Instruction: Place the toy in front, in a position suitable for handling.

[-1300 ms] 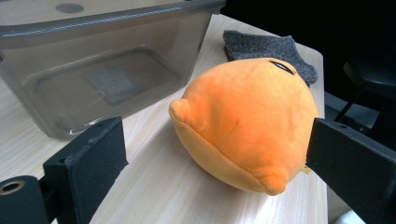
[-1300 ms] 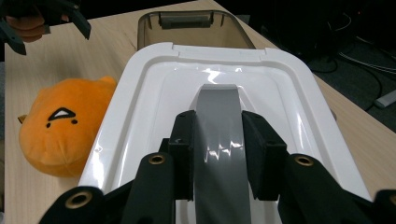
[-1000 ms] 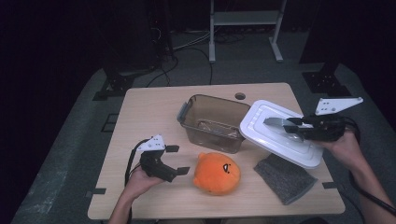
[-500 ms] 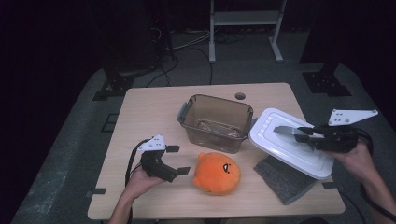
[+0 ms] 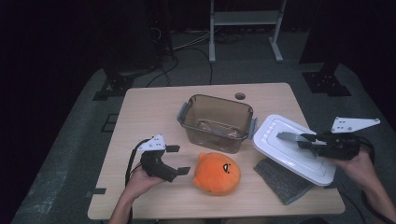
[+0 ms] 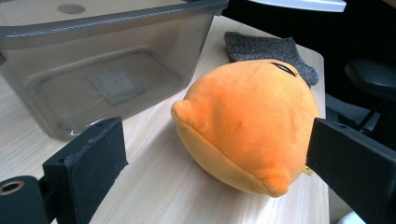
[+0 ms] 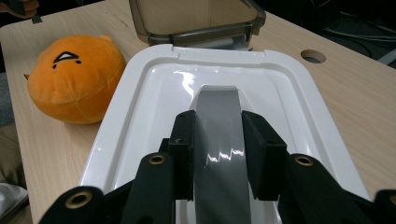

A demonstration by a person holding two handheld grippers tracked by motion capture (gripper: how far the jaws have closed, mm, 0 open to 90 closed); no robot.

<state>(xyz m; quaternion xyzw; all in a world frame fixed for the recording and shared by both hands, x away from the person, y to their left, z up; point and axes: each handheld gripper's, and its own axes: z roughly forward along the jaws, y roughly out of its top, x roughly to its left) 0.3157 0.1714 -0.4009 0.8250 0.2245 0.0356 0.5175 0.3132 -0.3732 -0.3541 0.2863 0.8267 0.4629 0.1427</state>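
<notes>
Right gripper: jaws pinching the grey handle of the white lid; pads press the handle from both sides in the right gripper view.
Lid position: carried tilted at 3 o'clock of the container, its near edge above the grey felt pad, its far corner just beside the container's right latch.
Left gripper: jaws spread wide, nothing between the pads; resting low on the table at 9 o'clock of the plush.
Orange plush toy: lying on the table at 6 o'clock of the container, apart from it, not gripped. In the left gripper view it sits between the two open jaws, farther ahead.
Brown clear container: upright at table centre, uncovered, interior bare apart from a label on the floor.
Progress (judged): lid is off and held clear, so the opening step looks done.
Remaining (judged): plush not yet grasped or loaded; lid not yet set back on the container.
</notes>
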